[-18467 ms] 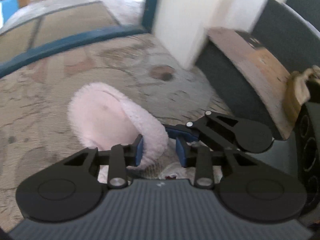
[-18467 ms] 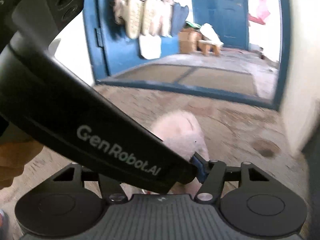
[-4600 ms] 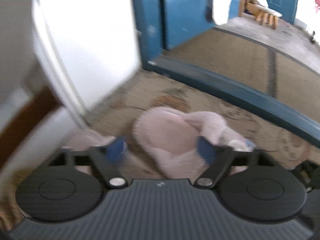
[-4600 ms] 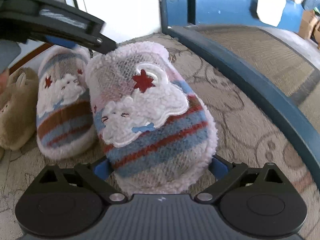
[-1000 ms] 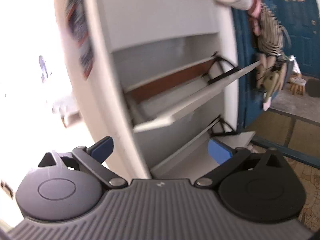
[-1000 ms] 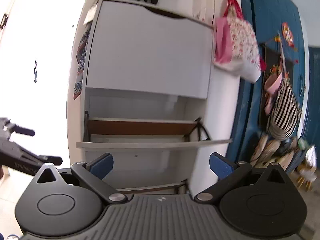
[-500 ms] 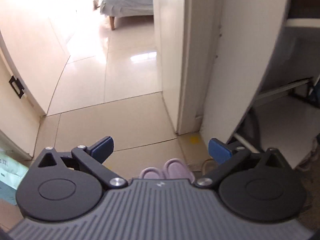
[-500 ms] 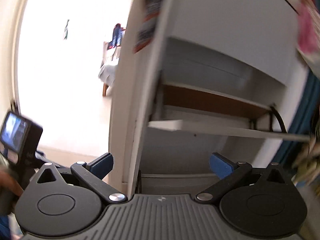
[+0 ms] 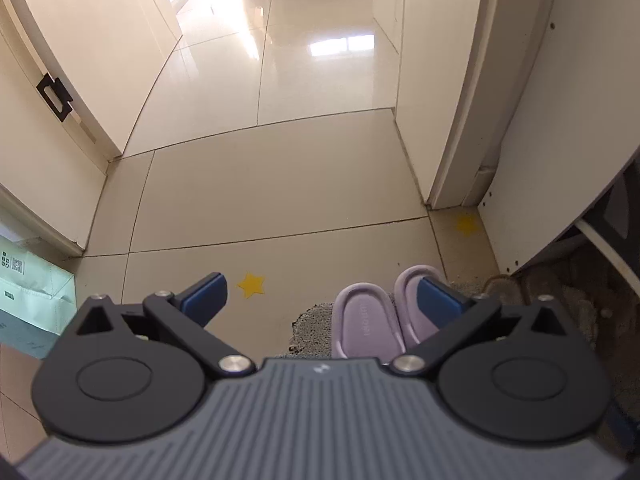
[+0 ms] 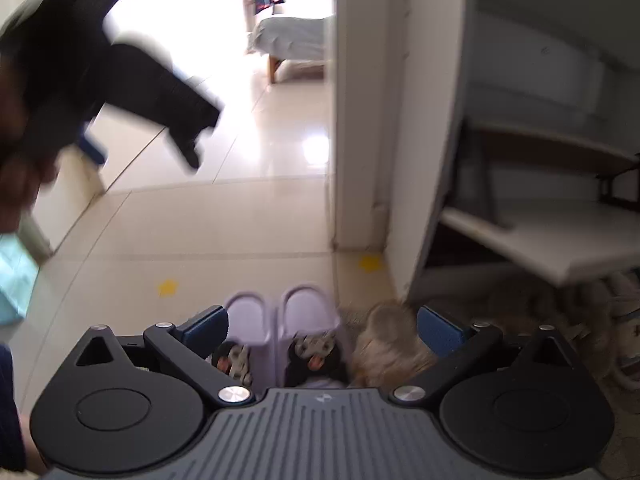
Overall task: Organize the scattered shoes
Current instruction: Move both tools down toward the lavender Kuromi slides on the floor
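Both grippers empty, jaws spread.
Purple slippers [image 9: 368, 328] lie below the left gripper [image 9: 320, 300]; right gripper [image 10: 322, 326] hovers over them, blurrily.

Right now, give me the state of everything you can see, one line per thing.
Left gripper: jaws open, holding nothing.
Right gripper: jaws open, holding nothing.
Purple slippers: side by side on the floor, toes pointing away.
Tan fuzzy slipper: on the floor beside the purple pair, blurred.
Shoe cabinet: lower flap tilted open.
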`<control>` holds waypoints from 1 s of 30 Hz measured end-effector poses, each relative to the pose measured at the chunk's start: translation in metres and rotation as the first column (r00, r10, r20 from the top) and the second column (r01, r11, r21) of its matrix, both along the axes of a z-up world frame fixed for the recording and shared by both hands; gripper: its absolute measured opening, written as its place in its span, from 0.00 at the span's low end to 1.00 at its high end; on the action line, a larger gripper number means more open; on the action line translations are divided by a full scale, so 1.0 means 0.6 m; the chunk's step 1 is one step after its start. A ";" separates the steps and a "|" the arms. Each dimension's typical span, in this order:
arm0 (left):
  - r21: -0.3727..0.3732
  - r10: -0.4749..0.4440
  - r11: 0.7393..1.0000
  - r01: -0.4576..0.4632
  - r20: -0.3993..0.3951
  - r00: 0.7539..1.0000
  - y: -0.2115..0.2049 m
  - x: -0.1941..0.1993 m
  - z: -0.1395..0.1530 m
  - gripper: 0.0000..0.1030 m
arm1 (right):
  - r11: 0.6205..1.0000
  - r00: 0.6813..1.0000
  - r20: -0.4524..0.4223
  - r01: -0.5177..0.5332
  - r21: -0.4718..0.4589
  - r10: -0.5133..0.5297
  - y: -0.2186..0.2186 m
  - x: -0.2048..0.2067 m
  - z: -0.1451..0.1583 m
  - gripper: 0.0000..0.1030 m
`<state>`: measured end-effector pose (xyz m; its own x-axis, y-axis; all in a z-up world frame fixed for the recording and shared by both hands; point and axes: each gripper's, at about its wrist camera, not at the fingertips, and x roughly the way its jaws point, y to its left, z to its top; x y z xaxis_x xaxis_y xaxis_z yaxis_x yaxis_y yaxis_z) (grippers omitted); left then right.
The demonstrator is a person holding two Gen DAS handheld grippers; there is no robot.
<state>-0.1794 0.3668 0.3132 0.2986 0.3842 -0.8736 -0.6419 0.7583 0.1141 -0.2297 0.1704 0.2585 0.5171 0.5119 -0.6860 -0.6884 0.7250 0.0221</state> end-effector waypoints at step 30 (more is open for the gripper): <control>-0.204 -0.003 0.979 -0.017 -0.098 0.995 -0.013 0.071 -0.283 1.00 | 0.993 0.994 -0.061 -0.096 -0.069 0.092 0.065 -0.033 -0.278 0.91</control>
